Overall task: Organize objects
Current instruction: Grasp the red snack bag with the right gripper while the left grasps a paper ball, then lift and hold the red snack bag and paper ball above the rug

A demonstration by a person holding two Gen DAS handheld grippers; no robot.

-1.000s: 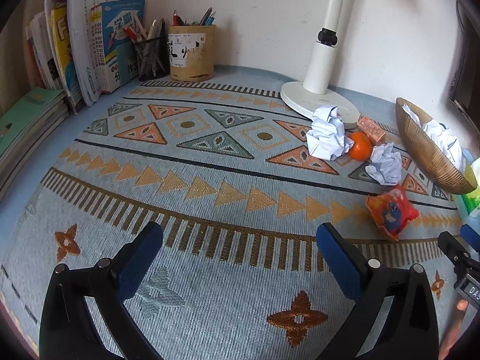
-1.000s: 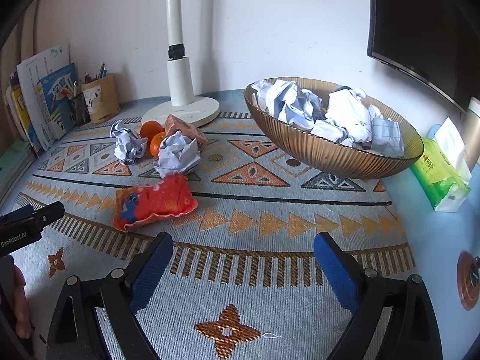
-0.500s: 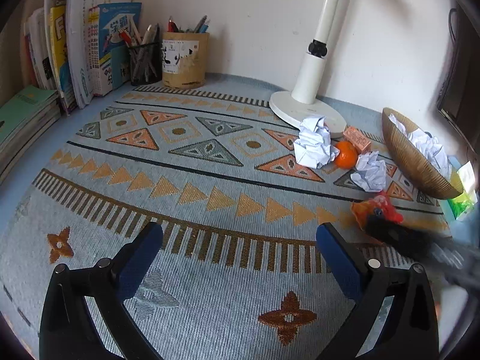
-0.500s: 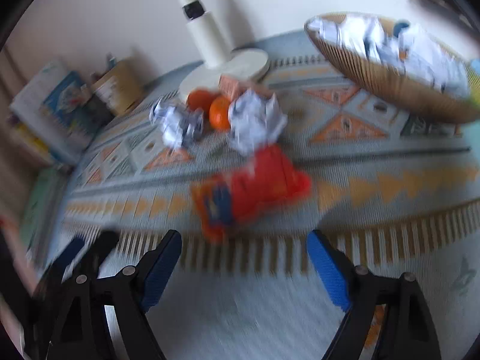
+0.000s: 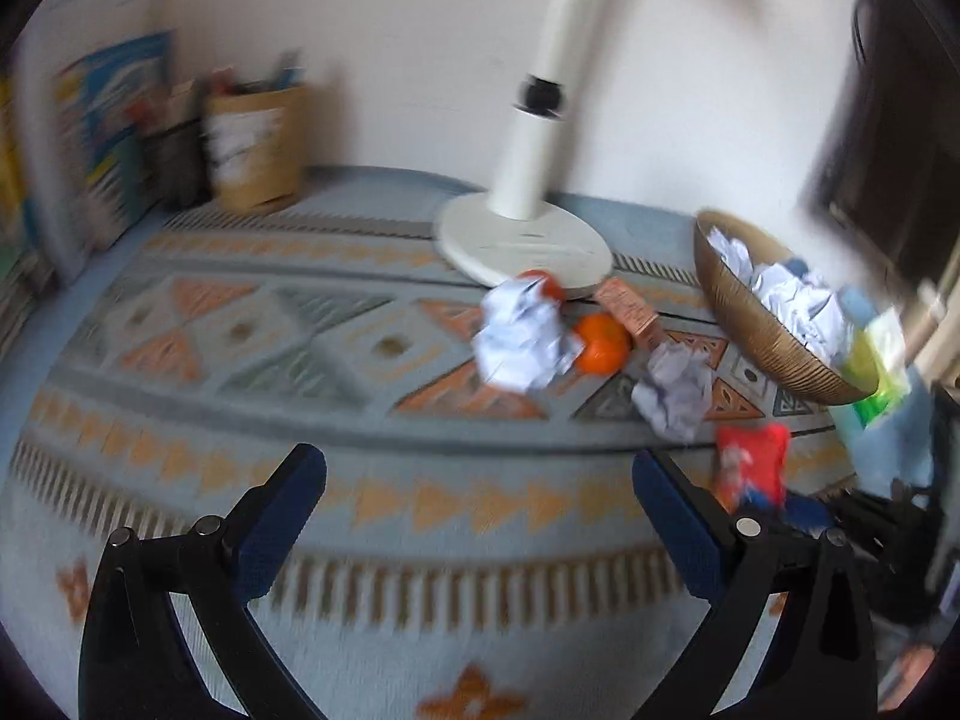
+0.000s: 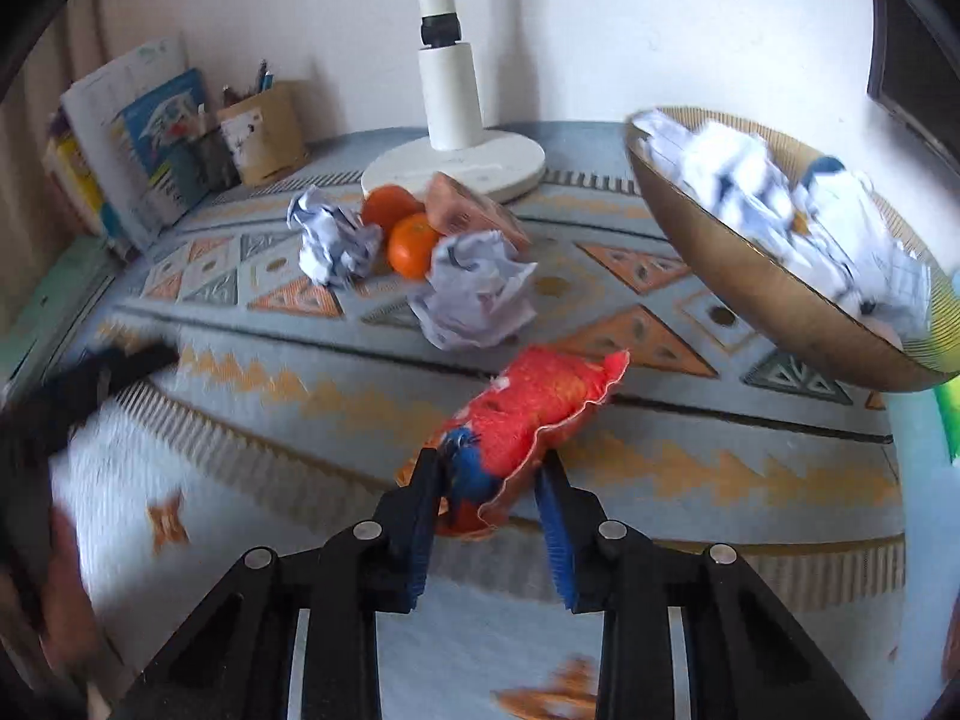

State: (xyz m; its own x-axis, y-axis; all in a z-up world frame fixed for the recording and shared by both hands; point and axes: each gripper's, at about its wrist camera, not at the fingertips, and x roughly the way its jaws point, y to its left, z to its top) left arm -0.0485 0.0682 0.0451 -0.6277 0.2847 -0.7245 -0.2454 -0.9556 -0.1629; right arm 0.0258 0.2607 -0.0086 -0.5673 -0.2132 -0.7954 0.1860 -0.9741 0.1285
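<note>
The red snack packet (image 6: 540,414) lies on the patterned mat (image 6: 690,468), its near, blue-printed end caught between the two blue pads of the right gripper (image 6: 489,480). That gripper tilts steeply down from the near edge, and its jaws have just been closing; they now clamp the packet's near end, while the far end points up and right toward the bowl. The packet is puffy, with a crimped orange edge. Just beyond it sits a crumpled paper ball (image 6: 474,291), then two oranges (image 6: 414,243), a second paper ball (image 6: 330,237) and a pinkish box (image 6: 474,210) by the white lamp base (image 6: 456,165). Far right, the brown ribbed bowl (image 6: 750,276) holds more crumpled paper. The left gripper (image 5: 480,498) hovers over the mat's near left with its jaws wide apart and nothing between them; its view is blurred, so finer detail there is probably unreliable.
</note>
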